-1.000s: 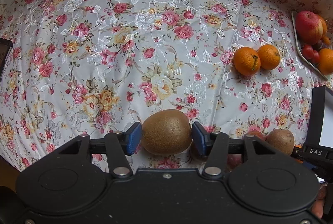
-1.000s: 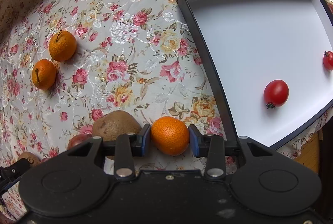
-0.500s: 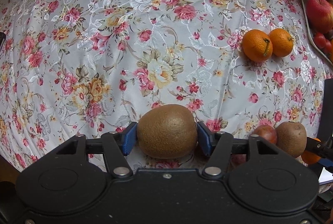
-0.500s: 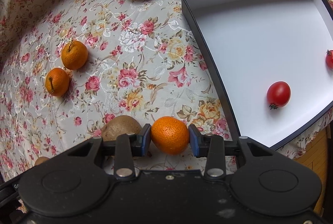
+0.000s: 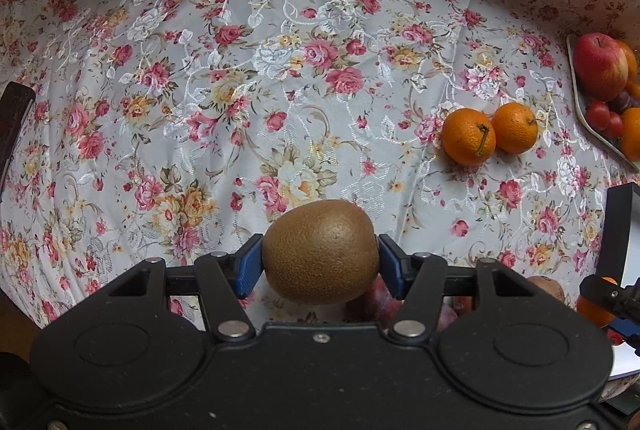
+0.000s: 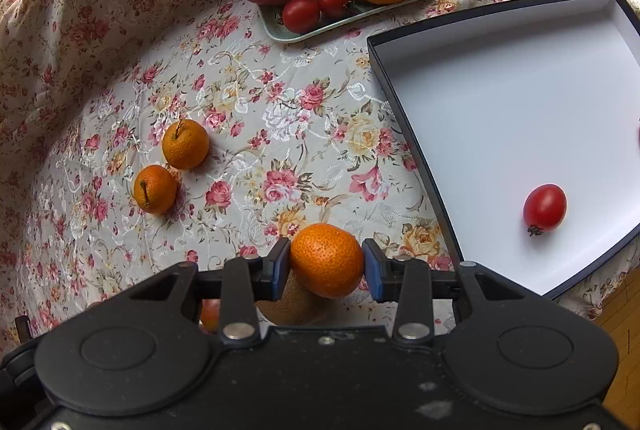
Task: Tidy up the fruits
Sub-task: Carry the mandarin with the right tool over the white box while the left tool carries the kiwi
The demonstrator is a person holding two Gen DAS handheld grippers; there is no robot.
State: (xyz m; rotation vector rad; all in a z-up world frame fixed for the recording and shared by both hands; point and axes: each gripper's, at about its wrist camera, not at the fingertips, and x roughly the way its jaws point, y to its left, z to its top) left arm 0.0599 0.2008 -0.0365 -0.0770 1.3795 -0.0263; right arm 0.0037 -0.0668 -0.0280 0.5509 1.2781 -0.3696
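While two cherry tomatoes, one [image 6: 545, 208] in plain view, lie in the white-floored, dark-rimmed box [image 6: 404, 118], sorting appears barely begun. Left gripper [image 5: 320, 262] clamps a fuzzy brown oval kiwi [image 5: 321, 250] above the worktop; right gripper [image 6: 326, 266] clamps a dimpled, glossy mandarin [image 6: 326, 259] beside the box. Two stemmed mandarins [image 6: 185, 143] remain on the woven floral cloth [image 6: 280, 118], another kiwi [image 6: 292, 304] beneath. A pale green plate [image 6: 360, 15] holds an apple, large citrus and tomatoes.

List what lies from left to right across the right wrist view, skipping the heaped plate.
Lower loose mandarin → upper loose mandarin → mandarin gripped in the right claw → dark-rimmed box → tomato inside it.
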